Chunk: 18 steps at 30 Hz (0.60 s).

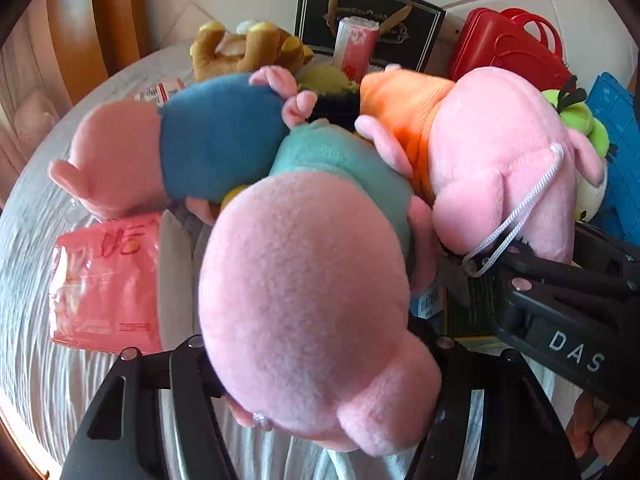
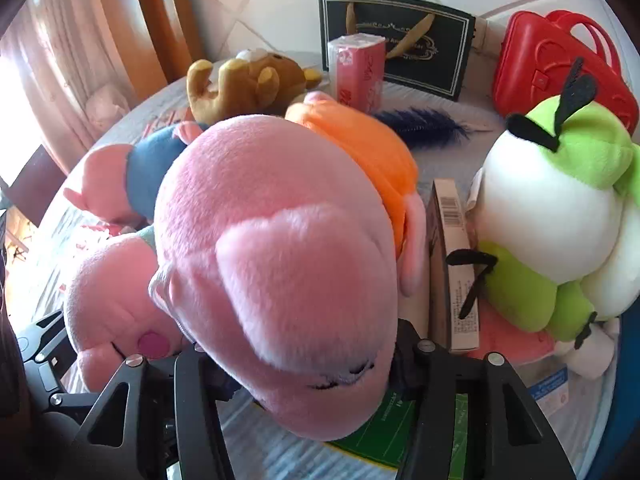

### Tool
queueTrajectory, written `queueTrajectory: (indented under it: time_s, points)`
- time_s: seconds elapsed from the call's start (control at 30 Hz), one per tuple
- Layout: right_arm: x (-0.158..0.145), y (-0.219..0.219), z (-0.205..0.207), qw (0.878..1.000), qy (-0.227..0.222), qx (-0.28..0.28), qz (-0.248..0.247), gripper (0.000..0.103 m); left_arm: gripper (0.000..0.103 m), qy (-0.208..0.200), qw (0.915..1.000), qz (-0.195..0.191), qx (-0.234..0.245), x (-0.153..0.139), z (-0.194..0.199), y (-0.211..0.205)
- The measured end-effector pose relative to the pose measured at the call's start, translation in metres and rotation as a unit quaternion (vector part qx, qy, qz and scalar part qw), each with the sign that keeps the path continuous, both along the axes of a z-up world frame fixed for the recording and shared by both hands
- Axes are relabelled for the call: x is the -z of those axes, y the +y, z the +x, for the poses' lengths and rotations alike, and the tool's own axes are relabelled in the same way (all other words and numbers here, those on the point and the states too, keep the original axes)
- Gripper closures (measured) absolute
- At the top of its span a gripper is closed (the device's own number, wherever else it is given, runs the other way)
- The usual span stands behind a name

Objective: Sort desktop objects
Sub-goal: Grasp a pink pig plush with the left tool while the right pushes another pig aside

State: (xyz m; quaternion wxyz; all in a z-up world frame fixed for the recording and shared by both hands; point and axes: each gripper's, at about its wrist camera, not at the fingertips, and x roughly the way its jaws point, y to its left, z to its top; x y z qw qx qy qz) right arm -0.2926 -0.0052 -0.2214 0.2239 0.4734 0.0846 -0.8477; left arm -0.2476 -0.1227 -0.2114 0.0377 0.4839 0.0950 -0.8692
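My left gripper (image 1: 316,364) is shut on the head of a pink pig plush in a teal shirt (image 1: 308,304); it also shows at the left of the right wrist view (image 2: 112,304). My right gripper (image 2: 304,364) is shut on the head of a bigger pink pig plush in an orange shirt (image 2: 276,264), which shows at the right of the left wrist view (image 1: 492,152). The right gripper (image 1: 472,268) shows there too, by the plush's white cord. A third pig in a blue shirt (image 1: 208,140) lies on the table behind them.
A brown bear plush (image 2: 244,84), a pink tissue pack (image 2: 358,72), a black gift bag (image 2: 400,36) and a red plastic case (image 2: 556,64) stand at the back. A green and white bird plush (image 2: 556,208) and a narrow box (image 2: 452,264) sit right. A pink packet (image 1: 104,280) lies left.
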Motion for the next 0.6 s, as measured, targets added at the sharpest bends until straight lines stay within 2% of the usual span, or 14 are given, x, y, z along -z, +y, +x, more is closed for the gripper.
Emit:
queueTrajectory:
  time_s: [0.2, 0.47, 0.53, 0.6]
  points:
    - [-0.055, 0.013, 0.009, 0.998, 0.053, -0.007, -0.036, 0.054, 0.041, 0.061, 0.9976, -0.032, -0.006, -0.053, 0.014, 0.011]
    - [-0.116, 0.033, 0.025, 0.991, 0.122, -0.002, -0.063, 0.056, 0.041, 0.136, 0.9884, -0.066, -0.006, -0.115, 0.021, 0.004]
    - [-0.133, 0.039, 0.028, 0.988, 0.140, 0.001, -0.069, 0.061, 0.041, 0.151, 0.9861, -0.070, -0.005, -0.129, 0.020, 0.009]
    - [-0.150, 0.044, 0.031, 0.985, 0.156, 0.003, -0.075, 0.077, 0.041, 0.161, 0.9841, -0.073, -0.003, -0.140, 0.018, 0.014]
